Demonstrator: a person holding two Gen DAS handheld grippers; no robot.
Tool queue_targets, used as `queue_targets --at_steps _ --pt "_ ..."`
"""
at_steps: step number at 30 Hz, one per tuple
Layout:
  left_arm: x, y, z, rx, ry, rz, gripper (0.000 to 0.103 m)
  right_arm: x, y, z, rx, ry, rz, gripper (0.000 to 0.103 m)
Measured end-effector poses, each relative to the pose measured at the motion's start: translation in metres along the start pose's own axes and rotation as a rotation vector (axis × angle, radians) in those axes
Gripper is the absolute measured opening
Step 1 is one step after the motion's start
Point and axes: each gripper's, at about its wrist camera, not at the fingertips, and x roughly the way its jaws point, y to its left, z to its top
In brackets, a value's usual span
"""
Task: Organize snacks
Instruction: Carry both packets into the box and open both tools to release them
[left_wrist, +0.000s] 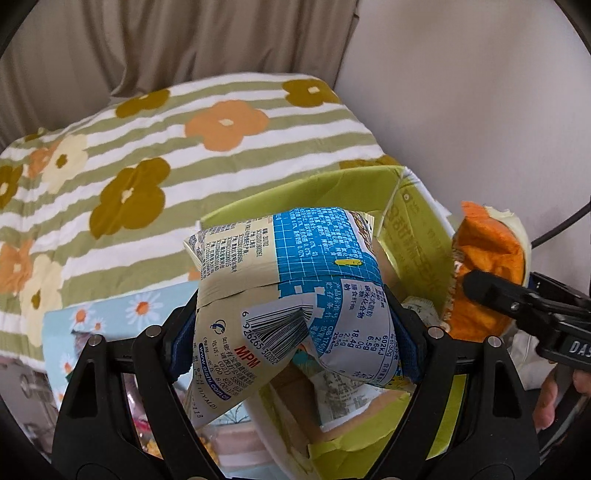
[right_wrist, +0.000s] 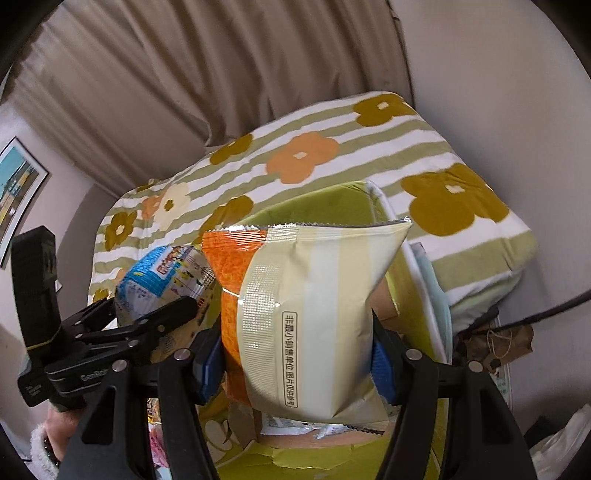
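My left gripper (left_wrist: 293, 325) is shut on a blue and cream snack packet (left_wrist: 295, 273) and holds it above a lime-green cardboard box (left_wrist: 332, 195). My right gripper (right_wrist: 295, 354) is shut on an orange and cream snack bag (right_wrist: 314, 302), held over the same box (right_wrist: 325, 206). The orange bag (left_wrist: 487, 266) and the right gripper (left_wrist: 469, 284) show at the right of the left wrist view. The blue packet (right_wrist: 162, 273) and left gripper (right_wrist: 155, 306) show at the left of the right wrist view. Some packets (left_wrist: 340, 391) lie inside the box.
A flower-patterned striped cushion (left_wrist: 147, 155) lies behind the box. A light blue daisy-print item (left_wrist: 110, 332) lies left of the box. Beige curtain (right_wrist: 221, 74) and a wall (left_wrist: 480, 92) stand behind. A framed picture (right_wrist: 18, 192) hangs at left. A brown paper item (right_wrist: 498, 343) lies at right.
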Motion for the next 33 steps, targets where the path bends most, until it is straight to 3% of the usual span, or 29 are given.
queue_targets --at_steps 4,9,16,29,32,33 --pt "0.012 -0.007 0.002 0.048 0.031 0.014 0.102 -0.004 -0.008 0.001 0.043 -0.017 -0.004 0.061" --pt "0.014 -0.007 -0.01 0.081 0.054 0.027 0.102 -0.008 -0.011 -0.004 0.06 -0.031 -0.02 0.061" --pt "0.002 0.001 -0.034 0.054 0.06 0.014 0.102 0.003 -0.007 -0.015 0.043 0.007 -0.032 0.061" --pt "-0.011 0.013 -0.048 0.026 0.051 0.001 0.102 0.034 0.007 -0.011 -0.03 0.055 -0.071 0.061" --pt "-0.014 0.016 -0.052 0.018 0.05 0.009 0.102 0.035 0.01 -0.011 -0.041 0.031 -0.075 0.07" --pt "-0.016 0.017 -0.054 0.013 0.048 0.009 0.102 0.034 0.011 -0.012 -0.043 0.02 -0.074 0.085"
